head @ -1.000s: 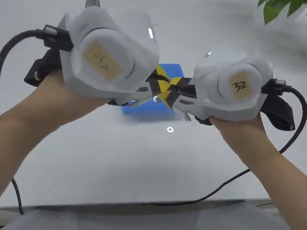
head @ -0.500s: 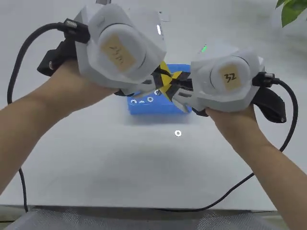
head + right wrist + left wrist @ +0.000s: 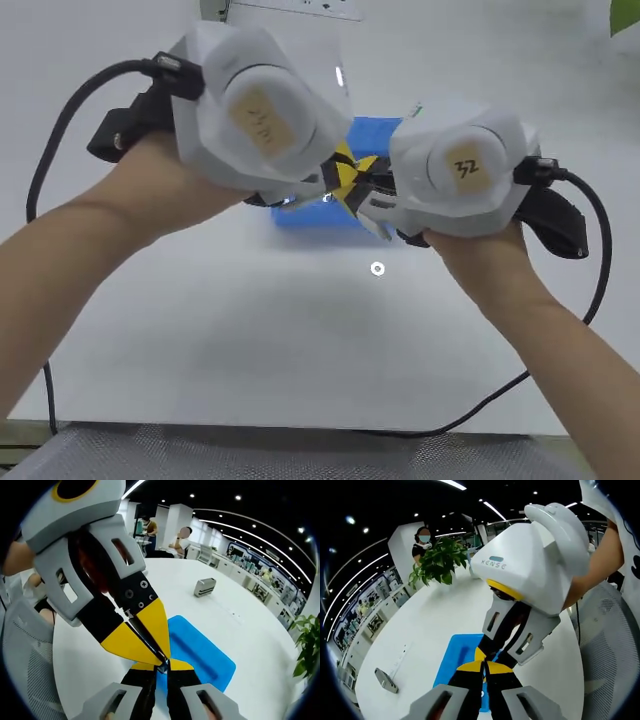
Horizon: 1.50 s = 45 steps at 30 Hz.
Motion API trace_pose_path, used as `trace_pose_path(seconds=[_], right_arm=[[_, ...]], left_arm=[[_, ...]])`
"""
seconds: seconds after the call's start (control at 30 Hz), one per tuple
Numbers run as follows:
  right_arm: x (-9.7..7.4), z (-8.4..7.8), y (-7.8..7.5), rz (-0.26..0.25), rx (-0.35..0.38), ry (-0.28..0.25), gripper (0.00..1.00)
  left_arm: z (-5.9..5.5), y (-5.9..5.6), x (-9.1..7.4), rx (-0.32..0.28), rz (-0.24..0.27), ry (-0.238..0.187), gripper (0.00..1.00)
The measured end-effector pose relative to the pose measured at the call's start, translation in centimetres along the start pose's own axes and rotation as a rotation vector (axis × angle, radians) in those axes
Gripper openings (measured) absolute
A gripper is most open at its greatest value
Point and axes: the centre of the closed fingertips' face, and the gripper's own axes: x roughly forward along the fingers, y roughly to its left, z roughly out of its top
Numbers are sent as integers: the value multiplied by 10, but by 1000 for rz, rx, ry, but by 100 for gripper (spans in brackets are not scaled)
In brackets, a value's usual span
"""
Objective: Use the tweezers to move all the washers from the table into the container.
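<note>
Seeing as the washer [image 3: 377,268] sits on the desk [image 3: 250,330] near the container [image 3: 372,132] and left tongs [image 3: 485,669] and right tongs [image 3: 162,667] are clamped on the tweezers [image 3: 146,641], a slow dip looks smartest.

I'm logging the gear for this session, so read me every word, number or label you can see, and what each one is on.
"32": on the tan sticker atop the right gripper.
"XENSE": on the right gripper's white housing, seen in the left gripper view.
Handwritten label on the left gripper: a scrawl I cannot read with confidence.
</note>
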Motion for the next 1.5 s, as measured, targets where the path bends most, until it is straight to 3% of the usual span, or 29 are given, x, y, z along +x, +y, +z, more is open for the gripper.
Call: trace_pose_path(seconds=[0.4,0.77,0.93,1.2,1.5], right_arm=[[6,-3,4,8,3,10,3],[3,-2,3,-13,27,3,4],[-9,7,3,-42,31,-23,5],[-43,18,2,-119,30,-82,5],[-71,2,11,-146,81,-97,6]], left_arm=[[-8,-1,1,-12,-5,8,0],[-6,-3,-3,-10,-1,6,0],[5,-4,-14,-18,11,-21,0],[33,-15,-30,9,23,-70,0],[51,-41,-26,44,-20,-91,0]])
